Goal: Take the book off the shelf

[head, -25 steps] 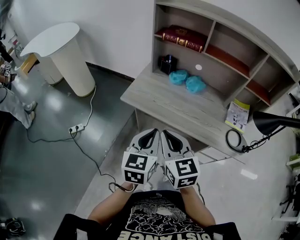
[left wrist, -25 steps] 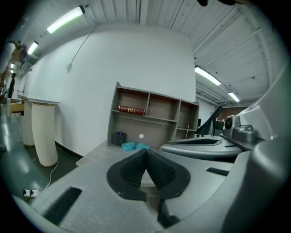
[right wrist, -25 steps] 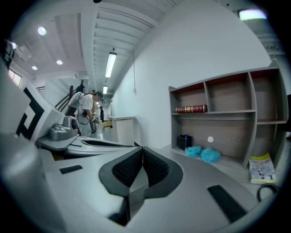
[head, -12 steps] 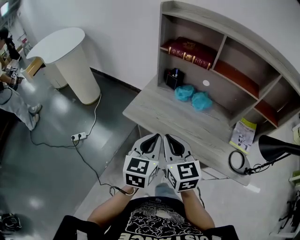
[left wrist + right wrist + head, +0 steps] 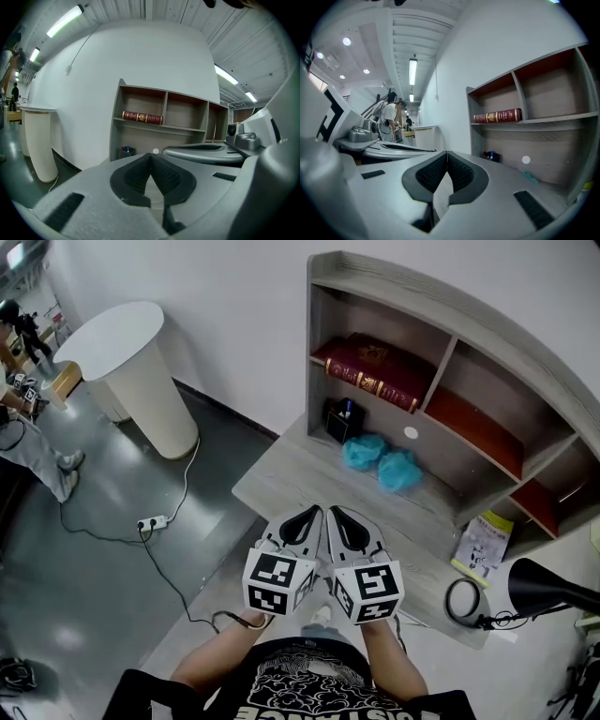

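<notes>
Book shifted lower in head view, which alone shows lamp.

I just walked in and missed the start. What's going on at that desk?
A person stands in front of the desk with a tool in each hand, the two held side by side. The left tool and the right tool are both shut and hold nothing. The red book lies flat in the upper left compartment of the shelf, well beyond both tools. It has not been grabbed yet.
</notes>
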A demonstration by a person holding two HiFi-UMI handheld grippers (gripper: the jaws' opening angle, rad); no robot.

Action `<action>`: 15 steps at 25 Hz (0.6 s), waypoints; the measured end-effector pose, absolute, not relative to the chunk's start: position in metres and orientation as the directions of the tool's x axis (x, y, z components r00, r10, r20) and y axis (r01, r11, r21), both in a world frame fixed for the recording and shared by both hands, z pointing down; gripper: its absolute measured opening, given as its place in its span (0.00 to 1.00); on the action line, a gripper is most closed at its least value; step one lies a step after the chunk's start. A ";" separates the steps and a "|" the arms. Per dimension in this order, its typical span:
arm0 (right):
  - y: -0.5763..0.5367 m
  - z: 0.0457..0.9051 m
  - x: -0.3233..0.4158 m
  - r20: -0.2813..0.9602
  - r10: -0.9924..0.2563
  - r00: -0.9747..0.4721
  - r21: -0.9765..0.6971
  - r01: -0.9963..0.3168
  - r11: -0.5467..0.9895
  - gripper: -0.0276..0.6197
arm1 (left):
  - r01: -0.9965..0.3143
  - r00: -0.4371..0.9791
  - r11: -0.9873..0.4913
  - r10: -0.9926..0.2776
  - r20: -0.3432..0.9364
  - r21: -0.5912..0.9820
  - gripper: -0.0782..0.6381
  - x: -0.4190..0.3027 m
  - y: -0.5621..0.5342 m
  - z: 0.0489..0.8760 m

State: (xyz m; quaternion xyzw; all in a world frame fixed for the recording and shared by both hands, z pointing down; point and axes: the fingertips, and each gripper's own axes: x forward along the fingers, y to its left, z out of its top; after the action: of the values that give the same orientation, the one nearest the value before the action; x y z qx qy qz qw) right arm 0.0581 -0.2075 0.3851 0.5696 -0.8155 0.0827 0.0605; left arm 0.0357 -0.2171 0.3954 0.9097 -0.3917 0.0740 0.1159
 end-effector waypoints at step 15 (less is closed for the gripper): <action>-0.247 0.379 0.111 0.177 -0.921 -0.346 -0.074 -0.938 0.338 0.07 | -0.722 0.692 -0.666 -0.696 0.193 0.187 0.12 0.091 -0.268 0.381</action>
State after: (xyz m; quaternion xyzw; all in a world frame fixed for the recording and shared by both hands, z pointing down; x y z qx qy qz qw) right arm 0.1110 -0.2469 0.3789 0.5693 -0.8164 0.0814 0.0515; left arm 0.0910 -0.2677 0.3814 0.9112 -0.3890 0.0524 0.1249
